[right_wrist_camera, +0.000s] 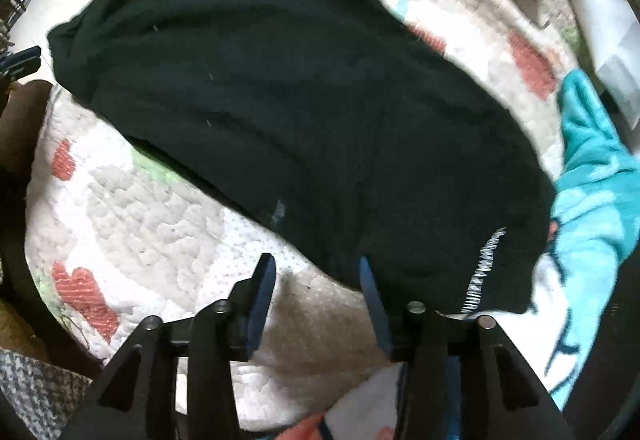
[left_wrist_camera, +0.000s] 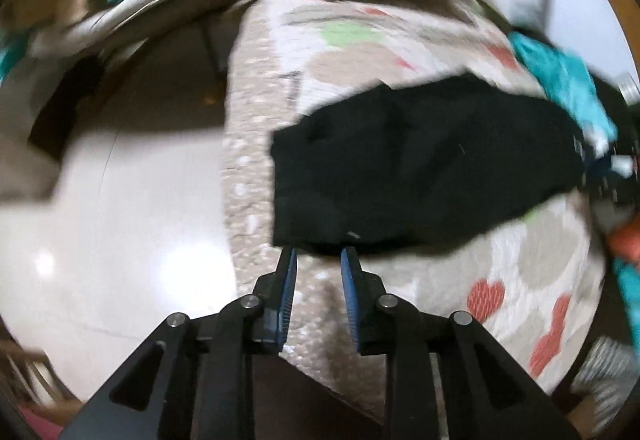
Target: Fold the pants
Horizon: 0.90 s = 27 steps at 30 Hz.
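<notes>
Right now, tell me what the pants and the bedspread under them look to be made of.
Pants: soft black knit, likely cotton jersey; matte, limp, gently creased, with a white printed strip near one edge. Bedspread: quilted cotton by the look; puckered stitch texture, printed red hearts, no sheen. Blur leaves both uncertain.

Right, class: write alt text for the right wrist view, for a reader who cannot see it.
Black pants lie spread on a heart-patterned quilt. The right hand-held gripper, open, is at their near edge, with a turquoise cloth at right.
</notes>
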Each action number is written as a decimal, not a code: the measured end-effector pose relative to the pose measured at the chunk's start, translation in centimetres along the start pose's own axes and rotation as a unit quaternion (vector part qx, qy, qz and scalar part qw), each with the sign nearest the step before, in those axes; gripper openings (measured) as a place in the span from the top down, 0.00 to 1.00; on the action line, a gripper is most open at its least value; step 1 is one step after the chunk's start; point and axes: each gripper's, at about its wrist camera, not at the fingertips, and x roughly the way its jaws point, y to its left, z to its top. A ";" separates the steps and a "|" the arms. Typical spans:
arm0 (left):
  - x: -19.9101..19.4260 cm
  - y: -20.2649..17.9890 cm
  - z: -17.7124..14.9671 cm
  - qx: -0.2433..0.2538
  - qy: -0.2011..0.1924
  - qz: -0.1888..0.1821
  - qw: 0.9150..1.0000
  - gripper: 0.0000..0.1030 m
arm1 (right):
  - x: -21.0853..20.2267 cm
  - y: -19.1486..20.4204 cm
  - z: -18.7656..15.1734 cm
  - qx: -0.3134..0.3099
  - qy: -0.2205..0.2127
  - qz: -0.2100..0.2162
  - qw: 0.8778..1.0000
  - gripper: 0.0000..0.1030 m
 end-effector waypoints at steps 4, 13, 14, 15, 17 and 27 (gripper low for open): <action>0.1 1.2 1.4 -0.061 -0.017 -0.023 0.998 0.76 | -2.6 0.8 2.0 0.010 -0.058 0.009 0.998 0.51; 6.4 1.9 2.1 -0.123 0.041 0.088 0.988 0.34 | -1.4 7.1 10.0 0.056 -0.128 0.113 0.984 0.51; 6.2 2.2 2.0 -0.133 0.035 0.092 0.986 0.34 | -1.3 7.6 10.9 0.063 -0.132 0.125 0.981 0.51; 6.1 2.5 1.8 -0.138 0.033 0.086 0.986 0.34 | -1.2 8.0 11.6 0.065 -0.136 0.135 0.979 0.51; 6.0 3.3 1.2 -0.163 0.026 0.064 0.984 0.34 | -1.2 9.2 13.4 0.063 -0.147 0.169 0.973 0.51; 7.2 6.5 -1.8 -0.309 -0.001 -0.083 0.948 0.34 | 2.7 16.1 21.9 0.084 -0.100 0.302 0.944 0.51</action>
